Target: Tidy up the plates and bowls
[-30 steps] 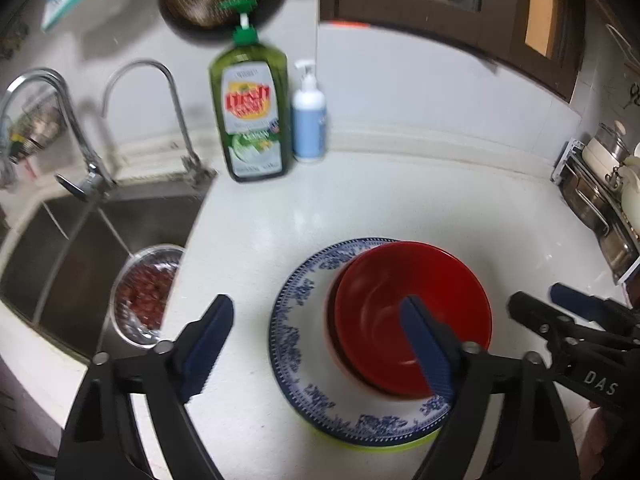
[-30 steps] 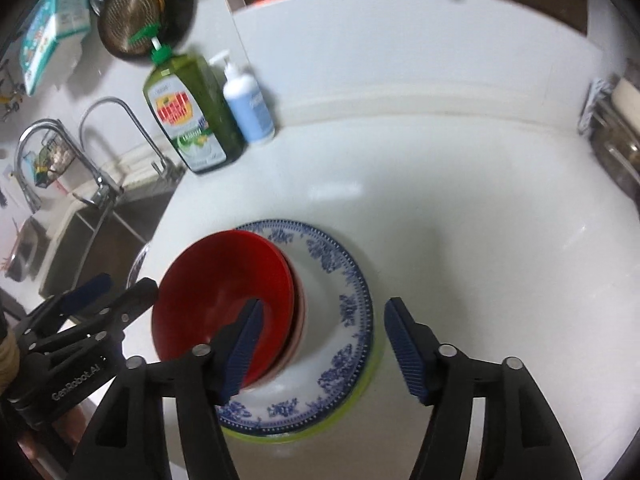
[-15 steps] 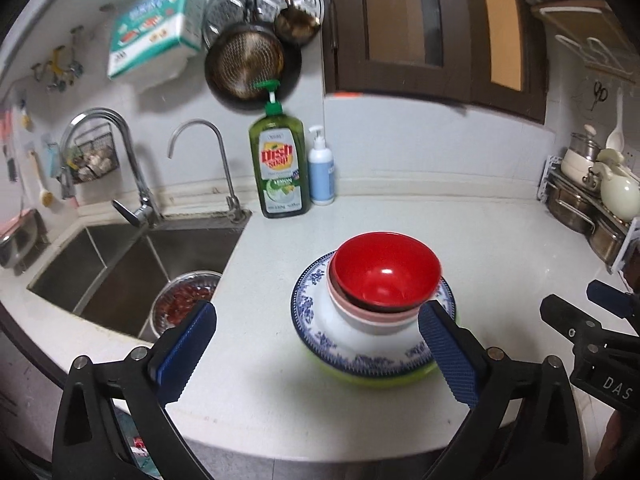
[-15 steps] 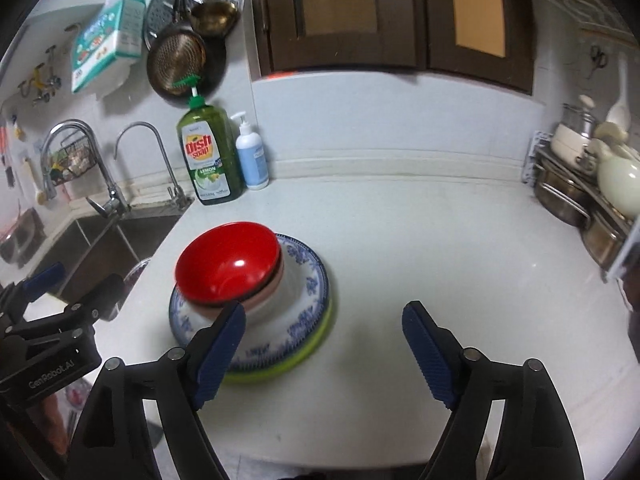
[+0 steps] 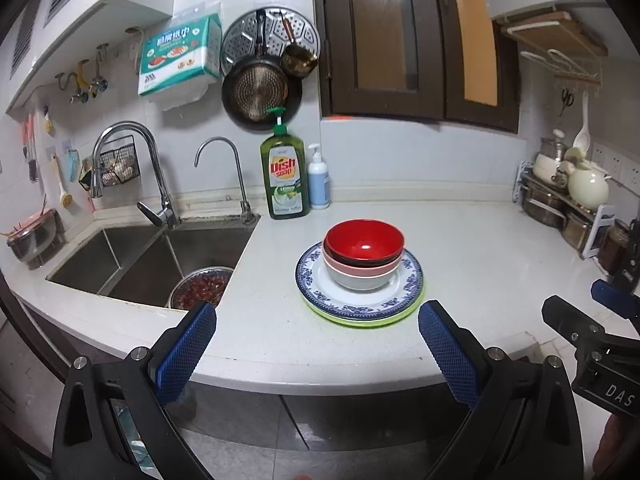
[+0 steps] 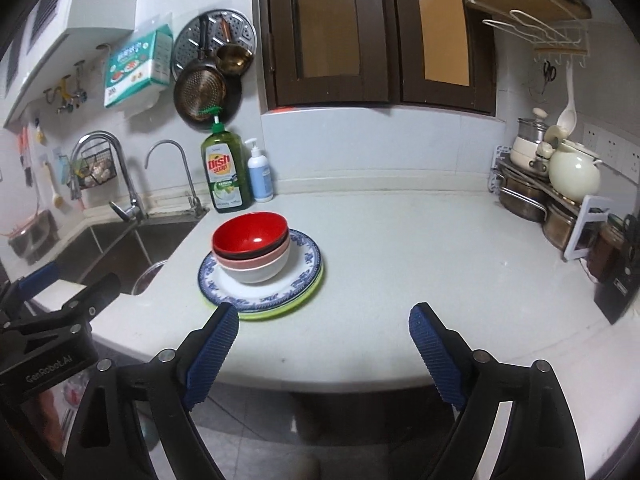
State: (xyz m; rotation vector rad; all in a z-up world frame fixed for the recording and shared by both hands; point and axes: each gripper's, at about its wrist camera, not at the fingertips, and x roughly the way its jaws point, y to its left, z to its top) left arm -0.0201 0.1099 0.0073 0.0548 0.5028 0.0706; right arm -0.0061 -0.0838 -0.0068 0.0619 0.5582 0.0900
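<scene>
Left wrist view shows the white tabletop (image 5: 460,248) running from the steel sink (image 5: 140,256) on the left to a rack of pots (image 5: 560,204) on the right. Near the tabletop's middle lies a green plate (image 5: 362,321), a blue-patterned plate (image 5: 400,294) stacked on it. On these stand nested bowls: a white bowl (image 5: 360,280) lowest, a pink bowl (image 5: 352,266) in it, a red bowl (image 5: 363,242) on top. A dish soap bottle (image 5: 284,174) stands behind, by the wall. The left gripper (image 5: 316,354) hangs off the tabletop's front edge, spread wide and empty. The right gripper (image 6: 324,348) is likewise spread, holding nothing, well apart from the stack.
</scene>
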